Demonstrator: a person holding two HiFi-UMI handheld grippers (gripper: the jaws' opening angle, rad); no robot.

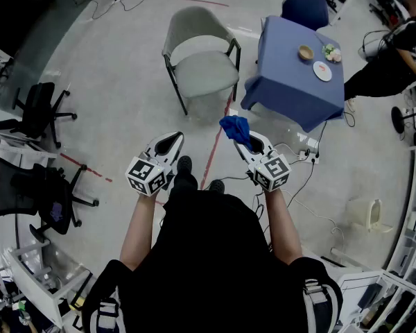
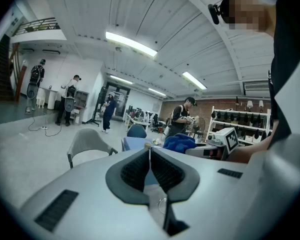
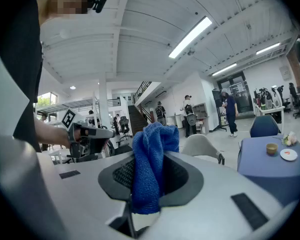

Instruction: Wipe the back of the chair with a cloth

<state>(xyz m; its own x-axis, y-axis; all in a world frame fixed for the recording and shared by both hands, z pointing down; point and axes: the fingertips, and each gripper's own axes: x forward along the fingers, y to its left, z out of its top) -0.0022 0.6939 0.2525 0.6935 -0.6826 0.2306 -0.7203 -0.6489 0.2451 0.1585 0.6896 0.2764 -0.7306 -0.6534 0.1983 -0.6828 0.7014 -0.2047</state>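
A grey armchair (image 1: 202,57) stands on the floor ahead, its curved back (image 1: 191,21) on the far side; it shows also as the chair (image 2: 88,145) and the chair (image 3: 202,146). A blue cloth (image 1: 235,128) is bunched between the jaws of my right gripper (image 1: 244,139), which is shut on it; the same cloth (image 3: 150,166) fills the middle of the right gripper view. My left gripper (image 1: 173,141) is held level beside it, jaws shut with nothing between them (image 2: 150,159). Both grippers are well short of the chair.
A table with a blue tablecloth (image 1: 295,82) stands right of the chair, with a bowl (image 1: 305,52) and a plate (image 1: 322,71). A blue chair (image 1: 305,7) is behind it. Black office chairs (image 1: 41,109) stand at left. Cables (image 1: 301,158) lie on the floor. People stand in the distance.
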